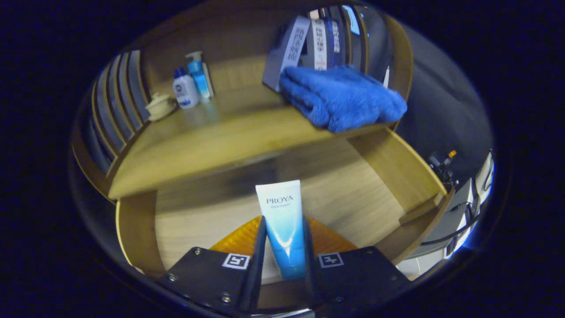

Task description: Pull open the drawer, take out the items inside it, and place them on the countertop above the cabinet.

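Far left on countertop (207,141): cup (160,106), two bottles (190,84). Centre: gripper (284,260) clamps tube (284,225) above open drawer (344,194). Raise clear of counter edge, set down on bare middle. Far right: blue towel (342,97); avoid.

On the wooden countertop (198,141) sit two plastic bottles (184,90) (198,78), one small pale cup (160,106), one folded blue towel (342,99) and one box (293,48). Below it, one white-and-blue tube (283,221) and one orange thing (240,238).
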The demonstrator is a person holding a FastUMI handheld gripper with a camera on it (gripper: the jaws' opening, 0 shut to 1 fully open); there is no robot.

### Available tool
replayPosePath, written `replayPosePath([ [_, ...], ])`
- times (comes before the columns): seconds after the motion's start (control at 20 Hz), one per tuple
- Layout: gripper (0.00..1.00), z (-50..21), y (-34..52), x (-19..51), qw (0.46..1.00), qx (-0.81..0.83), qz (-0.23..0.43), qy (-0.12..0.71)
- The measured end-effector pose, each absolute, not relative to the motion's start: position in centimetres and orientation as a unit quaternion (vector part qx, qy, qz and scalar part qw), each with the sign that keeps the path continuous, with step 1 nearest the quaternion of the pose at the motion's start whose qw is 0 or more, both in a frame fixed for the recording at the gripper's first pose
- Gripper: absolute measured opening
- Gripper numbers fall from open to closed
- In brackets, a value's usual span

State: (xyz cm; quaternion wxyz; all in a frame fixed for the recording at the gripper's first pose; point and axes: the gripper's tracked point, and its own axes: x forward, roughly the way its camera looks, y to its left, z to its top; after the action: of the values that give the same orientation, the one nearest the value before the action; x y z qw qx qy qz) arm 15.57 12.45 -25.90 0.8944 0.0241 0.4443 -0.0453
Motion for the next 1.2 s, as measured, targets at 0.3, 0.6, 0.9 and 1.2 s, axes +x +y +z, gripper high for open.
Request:
replayPosePath([
  [0.3, 0.42, -18.9, 14.8, 20.5, 0.937, 0.046, -0.014, 0.347],
  [0.6, 0.42, -18.2, 17.6, 25.2, 0.942, 0.027, 0.033, 0.332],
  [0.9, 0.42, -20.7, 18.6, 27.3, 0.934, 0.018, 0.058, 0.352],
  [1.2, 0.47, -22.7, 19.0, 28.1, 0.933, 0.026, 0.069, 0.353],
])
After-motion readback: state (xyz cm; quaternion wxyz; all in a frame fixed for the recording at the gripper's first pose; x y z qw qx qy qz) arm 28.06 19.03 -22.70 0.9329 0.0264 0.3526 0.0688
